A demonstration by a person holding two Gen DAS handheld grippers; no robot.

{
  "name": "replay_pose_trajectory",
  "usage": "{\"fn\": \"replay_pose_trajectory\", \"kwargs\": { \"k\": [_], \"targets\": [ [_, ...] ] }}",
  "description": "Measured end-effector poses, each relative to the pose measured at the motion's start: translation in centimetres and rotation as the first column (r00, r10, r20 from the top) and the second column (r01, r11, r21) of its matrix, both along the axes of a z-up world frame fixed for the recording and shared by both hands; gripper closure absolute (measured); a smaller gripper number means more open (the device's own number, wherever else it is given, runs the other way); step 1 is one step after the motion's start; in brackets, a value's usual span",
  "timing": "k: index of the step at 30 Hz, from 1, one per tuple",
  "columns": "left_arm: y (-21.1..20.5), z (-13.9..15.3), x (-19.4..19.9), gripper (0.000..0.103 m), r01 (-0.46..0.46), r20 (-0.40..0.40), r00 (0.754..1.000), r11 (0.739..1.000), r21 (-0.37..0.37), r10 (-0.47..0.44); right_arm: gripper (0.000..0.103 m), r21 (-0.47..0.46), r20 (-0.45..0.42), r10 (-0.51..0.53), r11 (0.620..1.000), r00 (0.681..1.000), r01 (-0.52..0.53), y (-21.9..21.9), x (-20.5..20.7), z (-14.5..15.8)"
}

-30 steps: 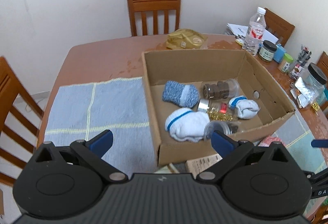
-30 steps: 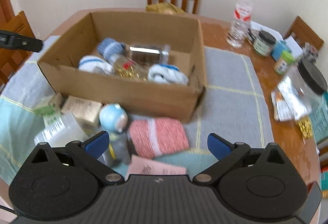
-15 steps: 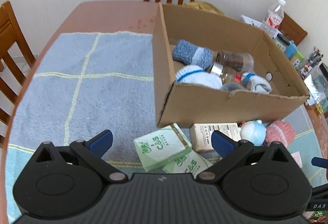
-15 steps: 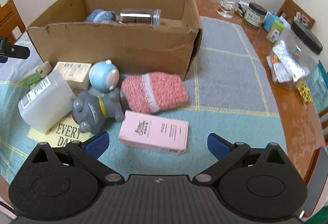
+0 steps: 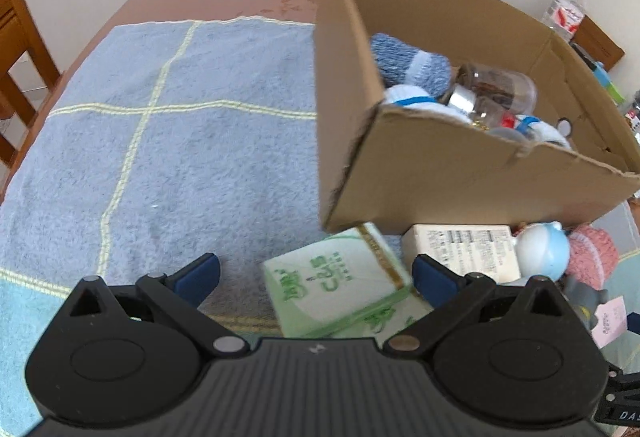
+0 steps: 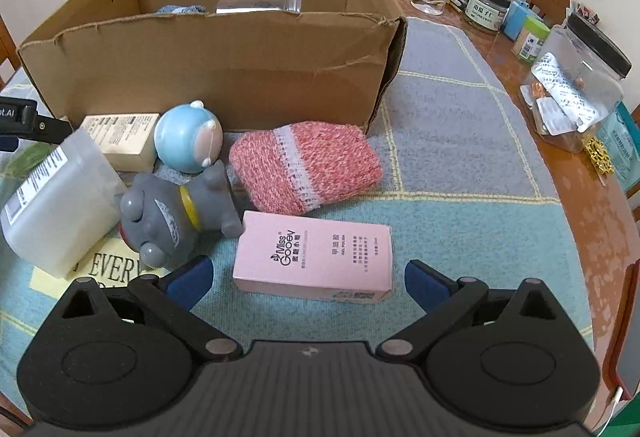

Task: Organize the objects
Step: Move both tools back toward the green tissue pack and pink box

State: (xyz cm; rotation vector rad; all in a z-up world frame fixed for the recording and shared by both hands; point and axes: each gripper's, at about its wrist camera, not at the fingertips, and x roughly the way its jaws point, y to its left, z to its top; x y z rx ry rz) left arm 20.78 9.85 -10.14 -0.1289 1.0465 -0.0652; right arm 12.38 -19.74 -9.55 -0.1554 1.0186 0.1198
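On the table, left to right:
Towel (image 5: 168, 141): blue with pale yellow lines, bare at the far left.
Left gripper (image 5: 316, 271): empty, jaws wide apart, low over the green pack.
Green pack (image 5: 340, 281): lies tilted on a second green pack, just beside the box corner. Risk: a pinch on the sloping top could slide it off or lift both.
Box (image 6: 208, 65): open cardboard, already holds socks and jars; near wall is torn and bowed. Risk: a nudge from either gripper could shove it.
Clutter before the box: white tub (image 6: 56, 197), beige carton (image 6: 120, 139), blue toy (image 6: 188, 141), grey toy (image 6: 176, 213), pink sock (image 6: 304, 167), packed close together.
Pink carton (image 6: 316, 257): flat, between the right jaws, its corner touching the grey toy.
Right gripper (image 6: 308, 277): empty, jaws wide apart. Risk: closing here may catch the grey toy, or the smooth carton may twist free.
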Motion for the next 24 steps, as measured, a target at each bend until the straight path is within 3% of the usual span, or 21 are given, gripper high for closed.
{"fn": "replay_pose_trajectory", "kwargs": {
  "k": [15,24],
  "targets": [
    [4.3,-0.4,-2.2,0.001,-0.025,-0.03,0.999,0.996,0.086,0.027,0.0,-0.012,-0.038,-0.062,0.998,0.997,0.062,-2.5,0.2,-0.7],
    [2.9,-1.0,-1.7,0.001,0.107,-0.019,0.994,0.979,0.174,-0.106,0.0,0.027,-0.037,-0.016,0.999,0.999,0.017,-2.9,0.4,-1.5]
  ]
}}
